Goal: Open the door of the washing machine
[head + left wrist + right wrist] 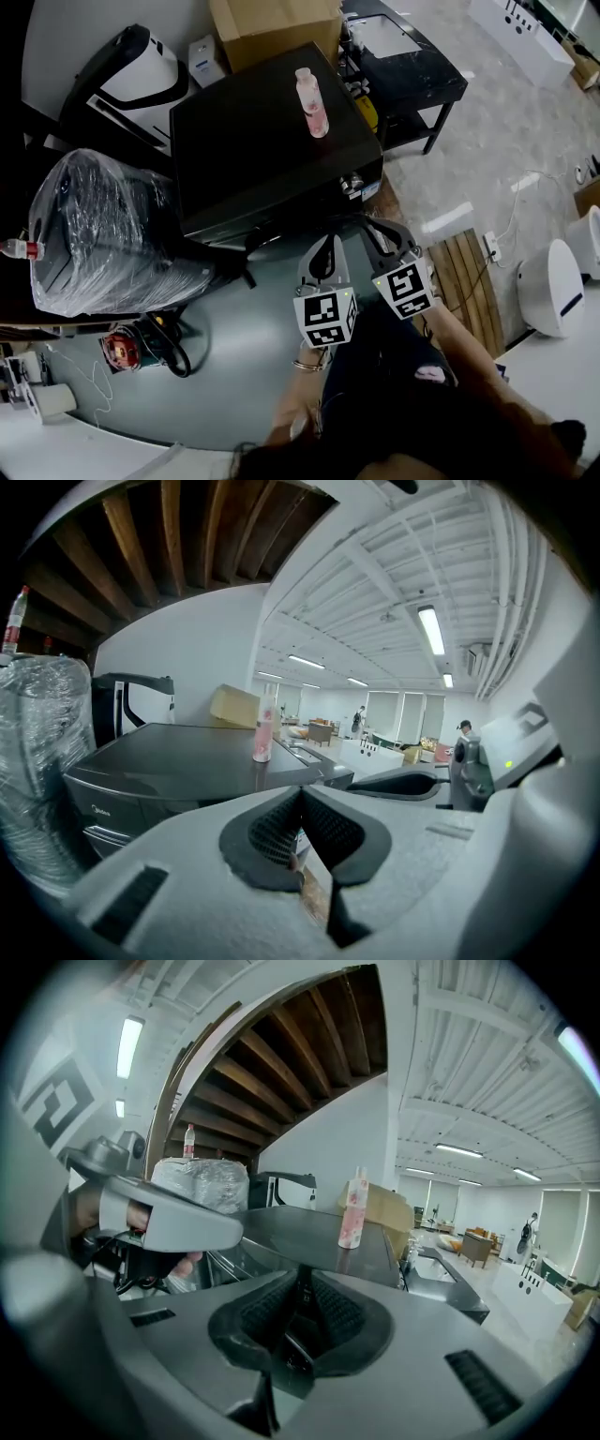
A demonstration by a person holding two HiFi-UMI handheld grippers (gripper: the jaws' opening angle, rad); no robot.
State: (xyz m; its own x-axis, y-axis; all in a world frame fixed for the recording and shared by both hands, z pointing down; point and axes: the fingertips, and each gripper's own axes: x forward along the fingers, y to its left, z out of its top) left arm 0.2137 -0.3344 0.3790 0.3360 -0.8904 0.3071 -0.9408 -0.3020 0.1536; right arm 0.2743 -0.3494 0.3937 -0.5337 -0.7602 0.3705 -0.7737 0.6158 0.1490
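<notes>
The black washing machine stands in front of me, with a pink bottle on its flat top. Its front face is in shadow under the top's edge, so I cannot make out the door from the head view. Both grippers hover side by side just before that front edge. My left gripper has its pads together with nothing between them. My right gripper shows a narrow slit between its pads, holding nothing. The machine top and the bottle lie ahead of its jaws.
A plastic-wrapped appliance stands close on the machine's left. A cardboard box sits behind it and a low black table at the back right. Cables and a red object lie on the floor at left, a slatted wooden board at right.
</notes>
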